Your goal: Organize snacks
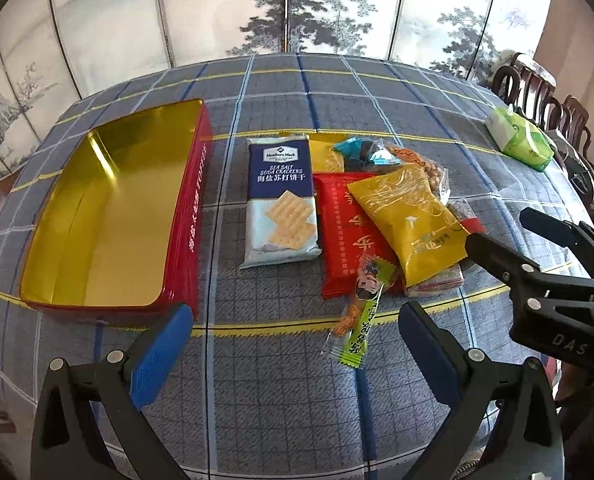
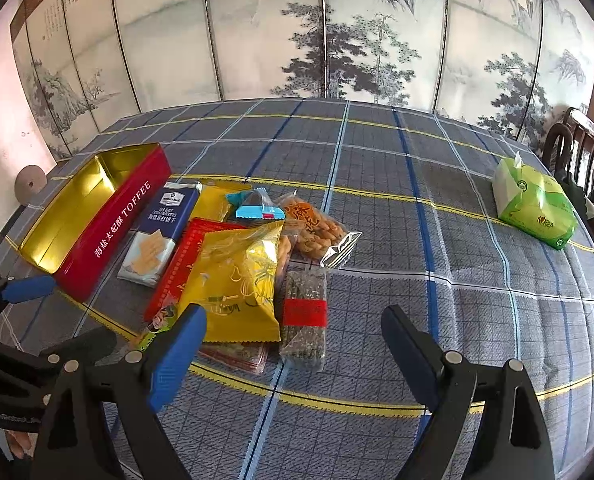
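Red tin [image 1: 117, 216]: rectangular with rounded corners, glossy gold inside, red outer wall lettered "TOFFEE"; lidless, nothing in it, at the left of the tabletop.
Tabletop [image 2: 417, 240]: covered in quilted grey-blue plaid cloth with yellow, white and blue lines.
Cracker pack [image 1: 281, 200]: flat, smooth navy-and-pale foil, printed "SEA SALT SODA CRACKERS"; just right of the tin, apart from it.
Red packet [image 1: 345, 240]: flat crinkled foil, partly under the yellow pouch.
Yellow pouch [image 2: 241, 280]: puffy glossy foil with zigzag end seals, on top of the heap.
Green stick snack [image 1: 357, 320]: long, thin wrapper, nearest end of the heap, lying across the red packet's edge.
Clear bag [image 2: 317, 228]: transparent film over twisted fried pieces, at the far right of the heap.
Seed bar [image 2: 305, 316]: speckled block in clear wrap with a red band, beside the yellow pouch.
Tissue pack [image 2: 537, 204]: soft green-and-white plastic, well apart at the right.
Left hand-held gripper [image 1: 293, 344]: blue textured pads spread wide, holding nothing, hovering near the green stick snack.
Right hand-held gripper [image 2: 293, 344]: blue pads spread wide, empty, above the near edge of the heap.
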### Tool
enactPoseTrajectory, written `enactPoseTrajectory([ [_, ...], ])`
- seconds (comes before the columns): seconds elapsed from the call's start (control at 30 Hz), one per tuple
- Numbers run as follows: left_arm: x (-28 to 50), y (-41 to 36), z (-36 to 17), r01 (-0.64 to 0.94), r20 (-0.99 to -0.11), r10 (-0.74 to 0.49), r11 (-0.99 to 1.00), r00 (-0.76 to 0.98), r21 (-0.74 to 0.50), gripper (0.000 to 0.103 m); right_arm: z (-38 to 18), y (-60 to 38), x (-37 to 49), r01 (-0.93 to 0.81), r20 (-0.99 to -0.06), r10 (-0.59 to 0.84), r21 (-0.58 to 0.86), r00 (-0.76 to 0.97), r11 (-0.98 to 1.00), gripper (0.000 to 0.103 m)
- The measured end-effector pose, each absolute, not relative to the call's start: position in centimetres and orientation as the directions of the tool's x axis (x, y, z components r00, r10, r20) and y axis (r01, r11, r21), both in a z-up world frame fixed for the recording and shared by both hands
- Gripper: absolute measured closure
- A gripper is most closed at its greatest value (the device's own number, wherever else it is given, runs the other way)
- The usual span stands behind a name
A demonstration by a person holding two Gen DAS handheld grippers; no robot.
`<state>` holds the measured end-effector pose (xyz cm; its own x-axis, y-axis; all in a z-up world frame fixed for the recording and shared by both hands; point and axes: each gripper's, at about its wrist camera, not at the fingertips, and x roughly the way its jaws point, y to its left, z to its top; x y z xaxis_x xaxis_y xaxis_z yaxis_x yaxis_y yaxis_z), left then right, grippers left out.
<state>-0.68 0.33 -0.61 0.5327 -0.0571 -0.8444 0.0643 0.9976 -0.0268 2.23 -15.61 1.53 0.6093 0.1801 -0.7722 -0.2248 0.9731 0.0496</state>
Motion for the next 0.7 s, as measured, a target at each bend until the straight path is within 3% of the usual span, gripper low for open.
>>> enactPoseTrajectory([
  [0.7,-1.07,-0.33,-0.01,0.107,-0.839,-0.063,0.994,0.54,-0.006,0.001,2.06,-15.58,2.01,-0.23,-0.763,0.182,0.045,0.62,0.972,0.011],
])
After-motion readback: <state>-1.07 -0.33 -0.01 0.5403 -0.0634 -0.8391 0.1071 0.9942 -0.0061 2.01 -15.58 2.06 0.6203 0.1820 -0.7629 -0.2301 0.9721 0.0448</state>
